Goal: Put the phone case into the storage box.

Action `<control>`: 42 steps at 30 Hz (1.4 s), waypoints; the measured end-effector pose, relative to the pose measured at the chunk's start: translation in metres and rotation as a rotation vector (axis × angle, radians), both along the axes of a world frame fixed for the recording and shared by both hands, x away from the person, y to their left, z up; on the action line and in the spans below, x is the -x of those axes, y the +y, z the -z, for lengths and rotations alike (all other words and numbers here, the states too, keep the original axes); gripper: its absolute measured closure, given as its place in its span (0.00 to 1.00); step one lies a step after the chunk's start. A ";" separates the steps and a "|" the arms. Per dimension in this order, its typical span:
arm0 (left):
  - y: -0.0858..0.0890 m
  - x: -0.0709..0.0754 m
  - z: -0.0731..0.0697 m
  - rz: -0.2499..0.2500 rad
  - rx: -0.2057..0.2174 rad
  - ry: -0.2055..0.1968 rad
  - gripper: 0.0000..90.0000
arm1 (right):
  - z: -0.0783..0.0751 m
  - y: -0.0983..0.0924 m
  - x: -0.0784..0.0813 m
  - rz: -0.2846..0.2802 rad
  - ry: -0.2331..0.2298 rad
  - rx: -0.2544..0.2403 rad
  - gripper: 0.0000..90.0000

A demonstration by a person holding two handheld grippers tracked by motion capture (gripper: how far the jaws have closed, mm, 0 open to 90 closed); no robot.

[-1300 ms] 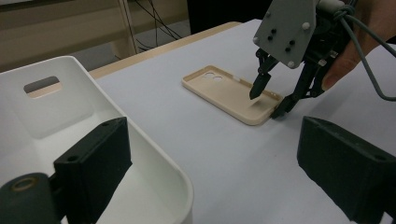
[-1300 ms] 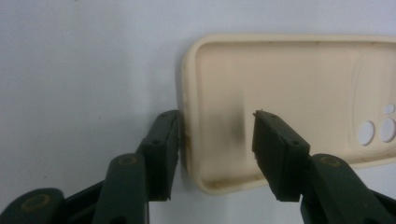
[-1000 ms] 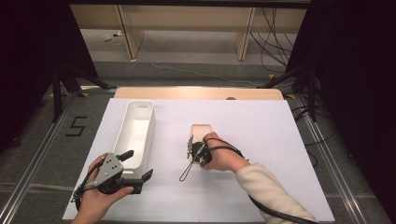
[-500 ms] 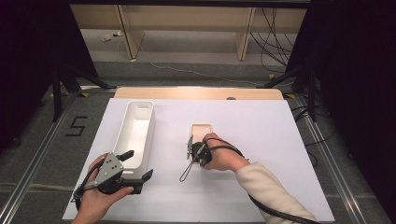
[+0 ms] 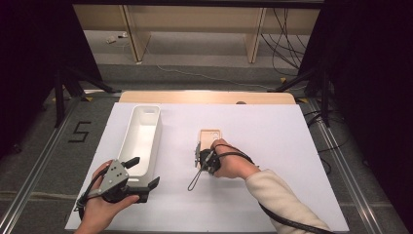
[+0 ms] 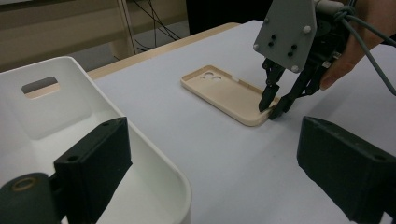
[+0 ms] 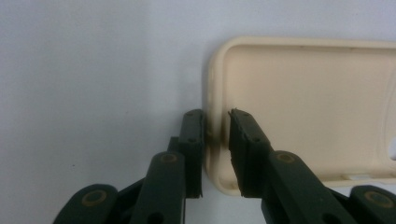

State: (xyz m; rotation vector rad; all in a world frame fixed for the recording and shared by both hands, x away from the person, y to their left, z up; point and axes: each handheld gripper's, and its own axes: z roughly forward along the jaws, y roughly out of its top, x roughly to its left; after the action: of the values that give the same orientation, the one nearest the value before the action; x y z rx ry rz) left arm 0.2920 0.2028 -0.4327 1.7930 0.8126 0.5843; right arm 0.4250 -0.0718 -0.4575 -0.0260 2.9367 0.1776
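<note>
Overhead light is brightening the white paper-covered table [image 5: 272, 141] while the room around it is sinking into near black; the high view is looking soft and grainy, and the right gripper's black jaws are blurring close to the lens

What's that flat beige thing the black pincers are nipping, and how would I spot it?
On the white table, look right of the long white bin. There lies a beige phone case, hollow side up, camera holes at its far end.
</note>
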 end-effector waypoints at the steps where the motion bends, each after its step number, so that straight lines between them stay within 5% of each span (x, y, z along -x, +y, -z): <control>1: 0.000 0.000 0.000 0.000 0.000 0.000 0.11 | 0.000 0.000 0.000 0.002 0.001 0.001 0.85; 42: 0.000 0.000 0.000 0.001 0.001 -0.003 0.11 | -0.001 0.002 0.003 -0.015 -0.017 0.021 0.94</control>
State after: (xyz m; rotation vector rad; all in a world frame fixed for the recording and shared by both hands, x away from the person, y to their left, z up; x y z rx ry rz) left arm 0.2916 0.2029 -0.4324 1.7916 0.8096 0.5857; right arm 0.4221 -0.0697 -0.4568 -0.0521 2.9222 0.1483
